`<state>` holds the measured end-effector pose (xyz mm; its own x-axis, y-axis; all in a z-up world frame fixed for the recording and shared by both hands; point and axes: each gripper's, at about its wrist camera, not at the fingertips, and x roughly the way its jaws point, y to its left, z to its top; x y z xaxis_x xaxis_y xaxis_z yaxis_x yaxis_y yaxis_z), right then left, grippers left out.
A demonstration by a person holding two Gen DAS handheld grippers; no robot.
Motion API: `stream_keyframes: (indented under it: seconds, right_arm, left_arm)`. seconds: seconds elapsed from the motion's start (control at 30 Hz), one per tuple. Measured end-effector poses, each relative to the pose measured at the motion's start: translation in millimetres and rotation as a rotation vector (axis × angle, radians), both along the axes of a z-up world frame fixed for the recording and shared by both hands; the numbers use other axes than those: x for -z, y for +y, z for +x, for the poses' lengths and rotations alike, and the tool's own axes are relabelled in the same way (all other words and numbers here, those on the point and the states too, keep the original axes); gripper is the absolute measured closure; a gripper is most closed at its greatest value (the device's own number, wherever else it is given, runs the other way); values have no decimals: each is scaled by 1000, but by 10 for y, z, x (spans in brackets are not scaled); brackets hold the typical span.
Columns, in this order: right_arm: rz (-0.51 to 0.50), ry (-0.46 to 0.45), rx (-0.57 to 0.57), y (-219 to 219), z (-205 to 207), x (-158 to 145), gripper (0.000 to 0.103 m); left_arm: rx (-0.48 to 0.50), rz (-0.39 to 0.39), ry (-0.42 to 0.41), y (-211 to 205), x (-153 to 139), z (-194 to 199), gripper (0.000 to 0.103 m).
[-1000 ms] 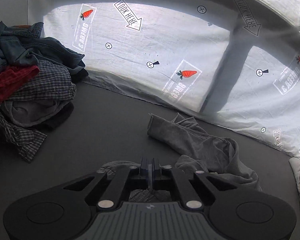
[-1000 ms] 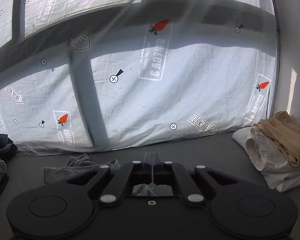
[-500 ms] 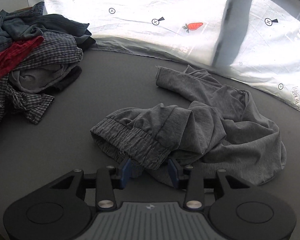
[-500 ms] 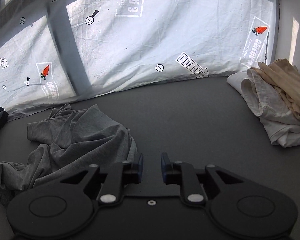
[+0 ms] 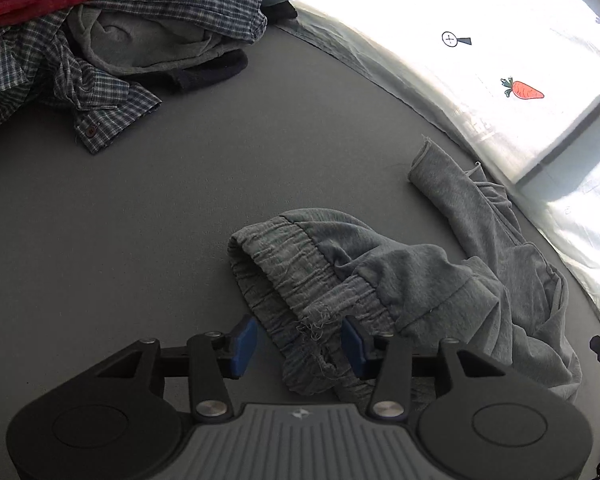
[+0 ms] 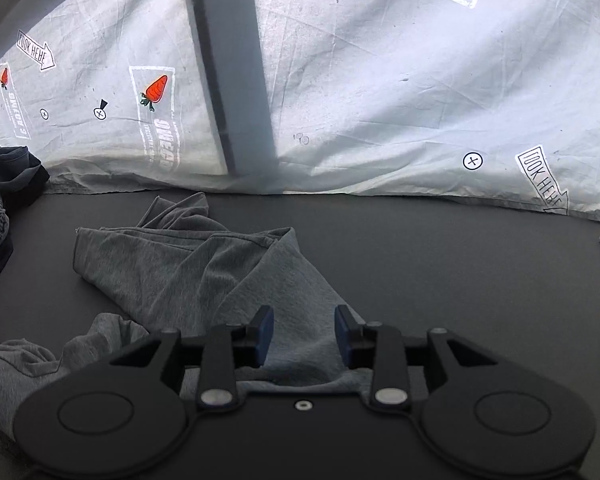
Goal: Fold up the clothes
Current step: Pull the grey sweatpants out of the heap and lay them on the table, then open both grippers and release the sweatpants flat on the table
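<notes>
The left gripper (image 5: pixel 298 340) stands with its jaws apart astride the frayed elastic waistband (image 5: pixel 300 280) of the grey trousers (image 5: pixel 440 292), which lie crumpled on the dark table (image 5: pixel 160 220); the right gripper (image 6: pixel 304 336) is likewise spread over a flat fold of the same grey cloth. A likely fault: either pair closes on several bunched layers, so the garment lifts twisted instead of opening flat. The heap of other clothes (image 5: pixel 120 32) is cut off at the frame; whether the pads touch fabric is unclear.
</notes>
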<state>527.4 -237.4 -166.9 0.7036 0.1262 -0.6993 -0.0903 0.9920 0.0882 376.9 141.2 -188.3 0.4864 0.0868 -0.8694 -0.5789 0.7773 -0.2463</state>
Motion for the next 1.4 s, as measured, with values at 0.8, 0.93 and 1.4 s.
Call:
stream_keyframes:
  seconds: [0.8,0.93,1.4]
  right_arm:
    - [80,-237,171,-691,-187,-543,101]
    - [31,-361,319,-1047,-999,-972,101]
    - [-89,78,644,-1422,-2249,-90,96]
  left_arm:
    - [18,105,79,-23,232,280,44]
    - [42,123,71,-96,182,198,44]
    - [118,88,23,-308,42,-259,44]
